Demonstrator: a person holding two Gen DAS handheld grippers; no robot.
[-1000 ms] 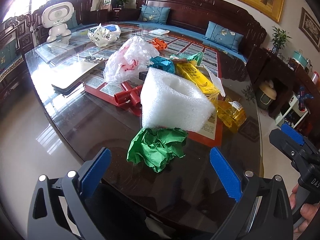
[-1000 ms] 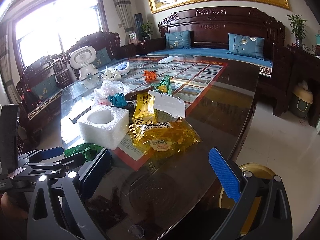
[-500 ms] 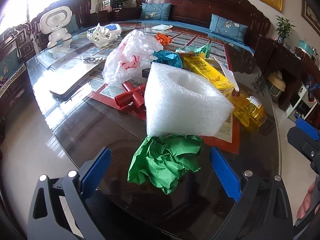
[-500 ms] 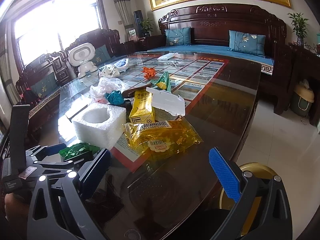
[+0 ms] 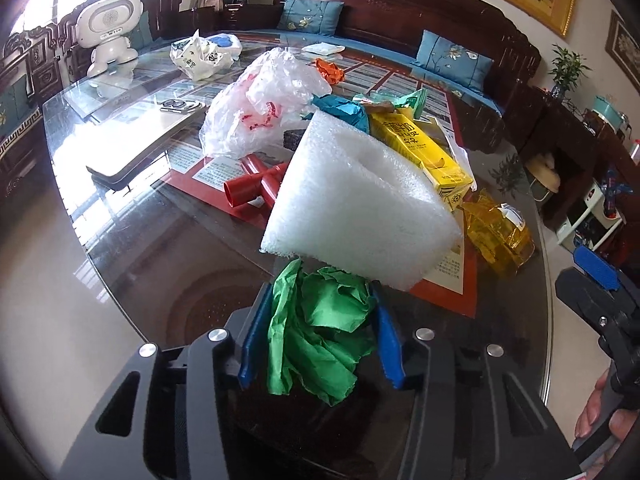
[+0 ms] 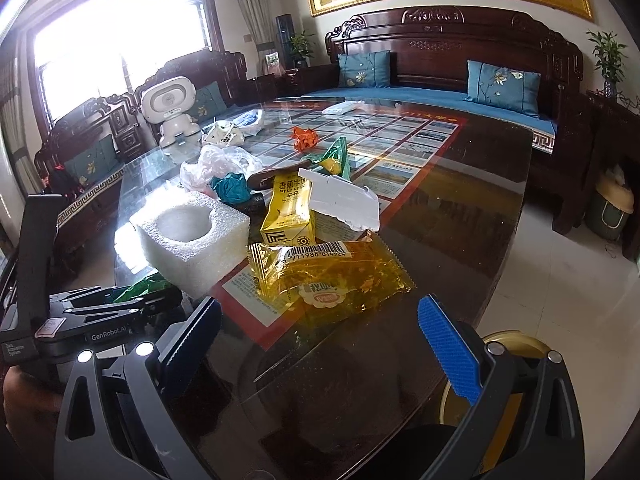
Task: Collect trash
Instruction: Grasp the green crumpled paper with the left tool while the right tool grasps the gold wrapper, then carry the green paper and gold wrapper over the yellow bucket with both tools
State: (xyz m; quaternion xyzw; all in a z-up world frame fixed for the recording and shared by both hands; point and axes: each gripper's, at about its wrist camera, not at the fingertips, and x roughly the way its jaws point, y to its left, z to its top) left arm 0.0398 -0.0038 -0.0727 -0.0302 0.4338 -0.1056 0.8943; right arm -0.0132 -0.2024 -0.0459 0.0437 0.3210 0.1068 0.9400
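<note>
My left gripper (image 5: 318, 320) is shut on a crumpled green paper (image 5: 320, 332) at the near edge of the glass table (image 5: 180, 248); the paper also shows in the right wrist view (image 6: 140, 286). Just beyond it stands a white foam block (image 5: 360, 200), which the right wrist view (image 6: 196, 236) shows too. My right gripper (image 6: 320, 336) is open and empty above the table's near edge, in front of a yellow transparent wrapper (image 6: 328, 276). A yellow carton (image 6: 286, 210), white foam piece (image 6: 344, 200), teal paper (image 6: 232, 186), clear plastic bag (image 5: 264, 96) and orange paper (image 6: 304, 138) lie further back.
Red tubes (image 5: 256, 188) lie left of the foam block. A white tablet-like device (image 5: 140, 140), a white bag (image 5: 200, 56) and a white robot toy (image 5: 110, 28) sit at the far left. A gold bin rim (image 6: 516, 344) shows below the table's right edge. Wooden sofas surround the table.
My left gripper moved forward over the green paper and closed on it. The right gripper stayed open and hardly moved.
</note>
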